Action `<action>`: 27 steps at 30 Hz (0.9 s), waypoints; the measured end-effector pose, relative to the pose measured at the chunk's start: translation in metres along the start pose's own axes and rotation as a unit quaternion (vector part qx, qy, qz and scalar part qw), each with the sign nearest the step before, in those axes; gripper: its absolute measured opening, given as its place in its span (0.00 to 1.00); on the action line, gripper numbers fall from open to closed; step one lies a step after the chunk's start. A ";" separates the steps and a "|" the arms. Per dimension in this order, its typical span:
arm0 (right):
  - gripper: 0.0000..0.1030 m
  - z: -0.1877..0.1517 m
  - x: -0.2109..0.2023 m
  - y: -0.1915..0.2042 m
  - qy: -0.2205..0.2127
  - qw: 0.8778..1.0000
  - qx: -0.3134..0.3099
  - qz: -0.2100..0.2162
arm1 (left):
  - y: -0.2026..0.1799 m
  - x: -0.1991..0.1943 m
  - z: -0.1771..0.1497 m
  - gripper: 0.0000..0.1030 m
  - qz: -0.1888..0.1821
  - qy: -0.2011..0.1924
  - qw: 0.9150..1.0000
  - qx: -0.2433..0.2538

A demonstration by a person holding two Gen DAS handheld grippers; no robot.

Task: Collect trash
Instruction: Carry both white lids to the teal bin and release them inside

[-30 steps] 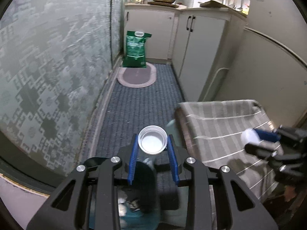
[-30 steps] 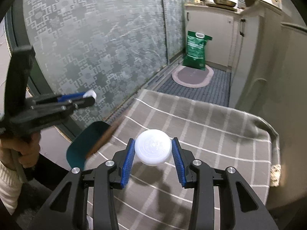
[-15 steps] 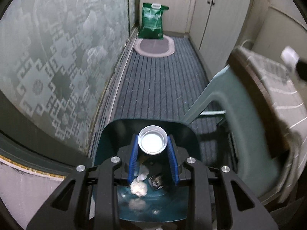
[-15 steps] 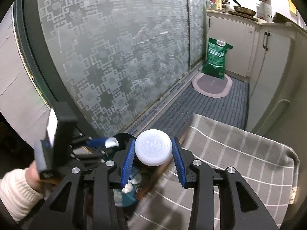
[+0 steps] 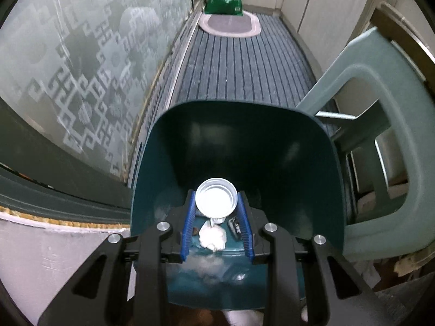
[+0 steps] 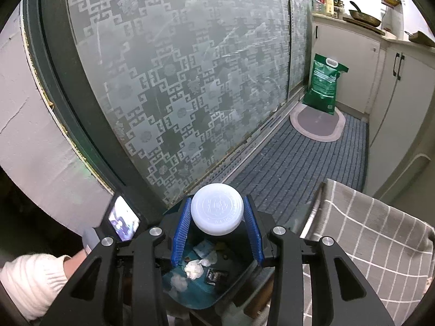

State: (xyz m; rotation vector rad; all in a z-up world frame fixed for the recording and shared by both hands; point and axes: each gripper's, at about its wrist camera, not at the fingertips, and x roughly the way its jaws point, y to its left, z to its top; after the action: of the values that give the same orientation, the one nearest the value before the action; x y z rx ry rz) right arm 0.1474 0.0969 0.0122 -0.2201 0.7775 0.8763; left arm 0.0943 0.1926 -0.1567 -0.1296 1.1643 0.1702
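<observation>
Left wrist view looks steeply down into a dark teal bin, and the left gripper hangs inside its mouth, jaws partly closed on a small white cup whose open side faces the camera. Being over the bin already, the cup looks ready to be dropped. On the bin's floor, under the cup, lie a crumpled white tissue and a small dark wrapper, so earlier trash has gathered there. Beside the bin, on its right, stands a grey-green plastic chair. From the right wrist view, the right gripper holds a white lid pinched by its rim between the blue pads, jaws partly closed, just above the bin's near edge rather than deep inside it; I judge it is waiting its turn. Next to the bin on the right is a checked grey cloth; to the left, a white sleeve shows where the other hand reaches in.
</observation>
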 end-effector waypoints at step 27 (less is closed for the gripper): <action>0.38 -0.025 0.101 0.032 0.100 0.995 -0.002 -0.011 | 0.044 -0.118 -0.003 0.24 -0.034 -0.147 0.987 -0.052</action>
State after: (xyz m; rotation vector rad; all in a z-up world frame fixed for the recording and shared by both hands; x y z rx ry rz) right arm 0.1496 0.1668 -0.0707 -0.3228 0.9579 0.8439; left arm 0.0373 0.2275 -0.0502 -0.2286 0.8568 0.1830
